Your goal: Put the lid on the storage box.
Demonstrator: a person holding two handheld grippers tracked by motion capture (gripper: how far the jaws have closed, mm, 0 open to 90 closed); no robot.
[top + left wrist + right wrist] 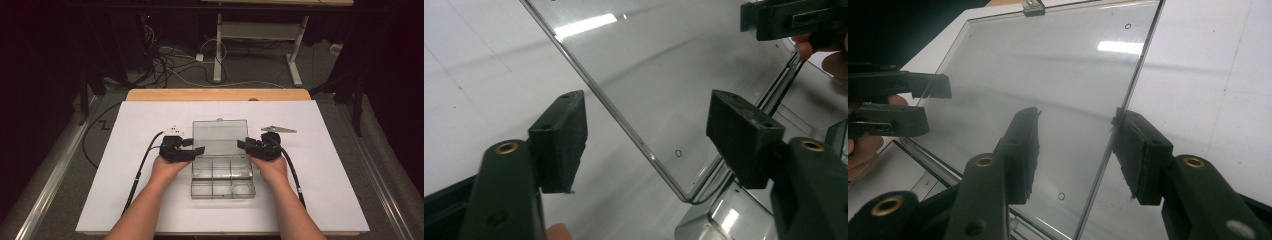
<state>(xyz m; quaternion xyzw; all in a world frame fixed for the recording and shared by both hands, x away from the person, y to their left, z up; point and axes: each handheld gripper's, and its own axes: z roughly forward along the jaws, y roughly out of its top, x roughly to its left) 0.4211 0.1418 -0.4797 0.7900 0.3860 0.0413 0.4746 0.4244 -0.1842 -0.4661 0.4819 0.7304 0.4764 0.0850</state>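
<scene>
A clear plastic compartment box (222, 176) lies on the white board with its lid (220, 136) swung back and raised. My left gripper (200, 149) is open at the lid's left edge. In the left gripper view its gripper (646, 132) straddles that edge of the lid (664, 65), near the hinge corner. My right gripper (241, 144) is open at the lid's right edge. In the right gripper view its gripper (1080, 150) has one pad on each side of the lid (1048, 75), the outer pad close against the edge. The left gripper (938, 102) shows beyond.
A white board (130, 190) covers the wooden table (150, 95). The box's divided base (724, 220) sits just in front of the lid. Both cables trail back along the person's forearms. Beyond the table are floor cables and a desk's legs (218, 55).
</scene>
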